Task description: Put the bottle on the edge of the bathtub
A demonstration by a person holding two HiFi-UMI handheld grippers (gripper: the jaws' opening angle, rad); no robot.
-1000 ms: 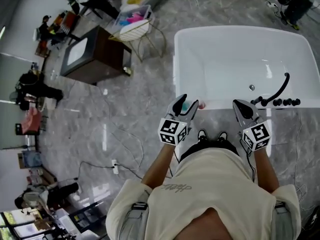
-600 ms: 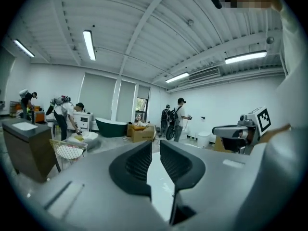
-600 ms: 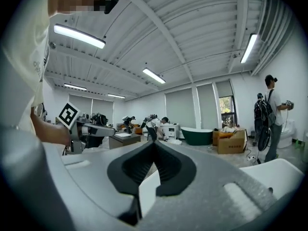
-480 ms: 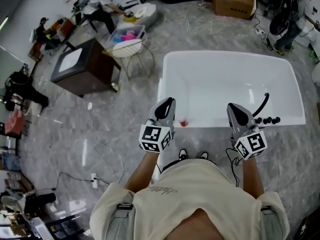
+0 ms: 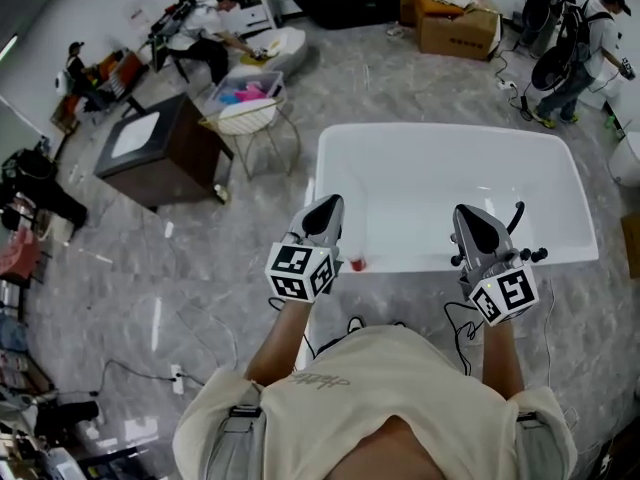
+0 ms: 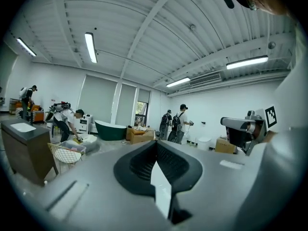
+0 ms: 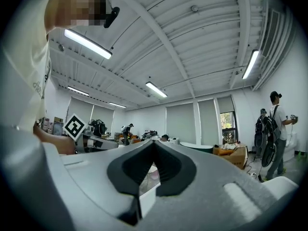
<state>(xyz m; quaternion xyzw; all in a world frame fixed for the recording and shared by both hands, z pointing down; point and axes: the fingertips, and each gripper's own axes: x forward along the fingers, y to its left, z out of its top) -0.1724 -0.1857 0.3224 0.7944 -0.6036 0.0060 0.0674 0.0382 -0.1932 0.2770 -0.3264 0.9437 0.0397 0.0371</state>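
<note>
A small bottle [image 5: 357,263] with a reddish top stands on the near rim of the white bathtub [image 5: 430,262], close to its left corner. My left gripper [image 5: 327,206] hangs just left of the bottle and above it, not touching it, jaws shut and empty. In the left gripper view the left gripper [image 6: 155,143] shows closed tips against the far room. My right gripper [image 5: 470,218] hovers over the near rim by the black faucet [image 5: 517,213]. In its own view the right gripper [image 7: 153,142] is shut with nothing between the tips.
A dark cabinet [image 5: 150,153] and a wire basket stand [image 5: 247,118] sit left of the tub. Cardboard boxes [image 5: 455,18] and several people are at the far end. Cables [image 5: 170,373] trail on the marble floor to the left.
The left gripper, open around the bottle a second ago, has shut and drawn back from it; the bottle stays on the rim. Both grippers have lifted and the head view has shifted.
</note>
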